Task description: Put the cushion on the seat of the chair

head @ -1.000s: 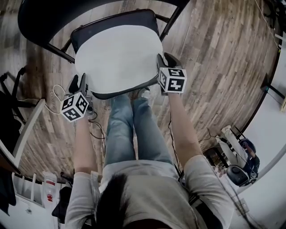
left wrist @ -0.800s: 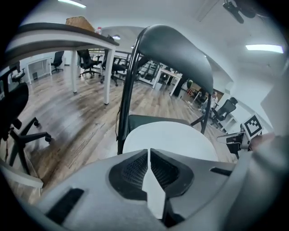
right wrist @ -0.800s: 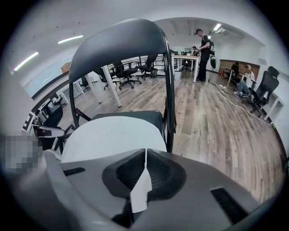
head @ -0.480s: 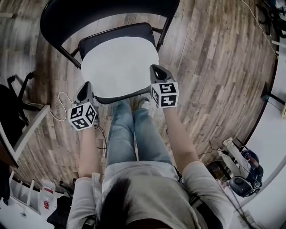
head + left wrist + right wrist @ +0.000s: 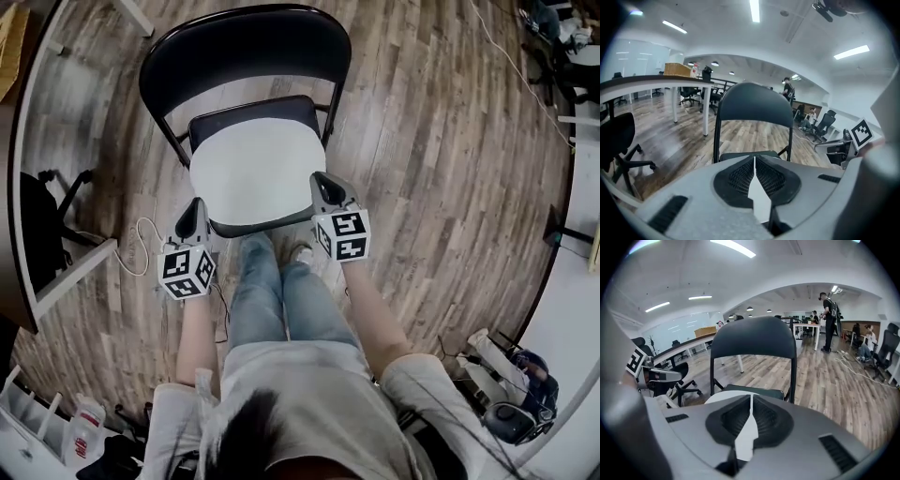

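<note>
We note the cushion [image 5: 253, 169] lying on the chair [image 5: 244, 47] seat, left gripper [image 5: 196, 208] and right gripper [image 5: 323, 183] by the chair's front corners, fingers [image 5: 738, 176] pressed together, empty; a stray nudge could slide it off.

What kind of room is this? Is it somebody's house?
It is most likely a big open office, not a house. There are long desks, rolling office chairs and strip lights on the ceiling.
</note>
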`<state>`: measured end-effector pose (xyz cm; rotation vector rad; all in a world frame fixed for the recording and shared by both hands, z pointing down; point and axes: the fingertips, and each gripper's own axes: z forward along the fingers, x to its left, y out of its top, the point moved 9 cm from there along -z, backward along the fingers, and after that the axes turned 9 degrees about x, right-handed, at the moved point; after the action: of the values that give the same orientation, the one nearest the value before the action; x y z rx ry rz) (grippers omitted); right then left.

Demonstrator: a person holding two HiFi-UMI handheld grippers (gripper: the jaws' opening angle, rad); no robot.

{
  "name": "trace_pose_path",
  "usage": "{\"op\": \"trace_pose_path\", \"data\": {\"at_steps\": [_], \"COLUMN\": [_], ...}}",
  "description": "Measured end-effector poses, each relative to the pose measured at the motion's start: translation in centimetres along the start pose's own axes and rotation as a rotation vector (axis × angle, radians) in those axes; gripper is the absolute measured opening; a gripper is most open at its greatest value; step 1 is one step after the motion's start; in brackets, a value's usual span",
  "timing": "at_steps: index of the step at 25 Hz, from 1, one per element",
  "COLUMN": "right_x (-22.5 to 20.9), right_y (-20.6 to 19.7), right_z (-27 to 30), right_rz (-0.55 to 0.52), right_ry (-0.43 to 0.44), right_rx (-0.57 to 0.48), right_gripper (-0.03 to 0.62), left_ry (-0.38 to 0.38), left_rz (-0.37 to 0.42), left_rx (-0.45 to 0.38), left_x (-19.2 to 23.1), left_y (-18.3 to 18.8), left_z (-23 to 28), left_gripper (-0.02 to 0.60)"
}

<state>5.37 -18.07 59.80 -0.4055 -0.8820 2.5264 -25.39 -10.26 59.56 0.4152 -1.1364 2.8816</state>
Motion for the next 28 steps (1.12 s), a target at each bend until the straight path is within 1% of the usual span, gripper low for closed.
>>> {"op": "trace_pose_path", "data": {"at_steps": [4, 9, 12, 16, 20, 28], "right_x": [0.8, 1.8, 2.2, 2.7, 3.4, 3.7], "right_y": [1.8, 4.1, 5.4, 6.6, 8.0, 10.4], "right_z": [-3.1, -6.6, -8.6, -11.2, -13.7, -18.8], "right_rz": [-0.02, -0.055, -0.08, -0.083, -0.123, -0.152], "right_ry": [0.011, 0.006, 0.012, 0.007, -0.011, 0.01], "right_rx": [-0.053, -0.117, -0.158, -0.212, -0.256, -0.364], "right_gripper": [0.02, 0.02, 0.02, 0.02, 0.02, 0.02], "left_ry": [0.008, 0.037, 0.036, 0.034, 0.026, 0.022], "left_rz": [0.021, -0.017, -0.022, 0.002, 0.036, 0.122], "left_rx": [-0.041, -0.095, -0.132, -0.185, -0.254, -0.348], "left_x": [-1.3, -2.1, -2.8, -3.8, -4.9, -8.3], "left_y": [1.5, 3.1, 4.2, 5.7, 7.7, 10.6], "left_z": [-2.9, -6.3, -8.2, -10.5, -12.8, -17.1], "left_gripper": [0.017, 0.017, 0.017, 0.017, 0.017, 0.017]}}
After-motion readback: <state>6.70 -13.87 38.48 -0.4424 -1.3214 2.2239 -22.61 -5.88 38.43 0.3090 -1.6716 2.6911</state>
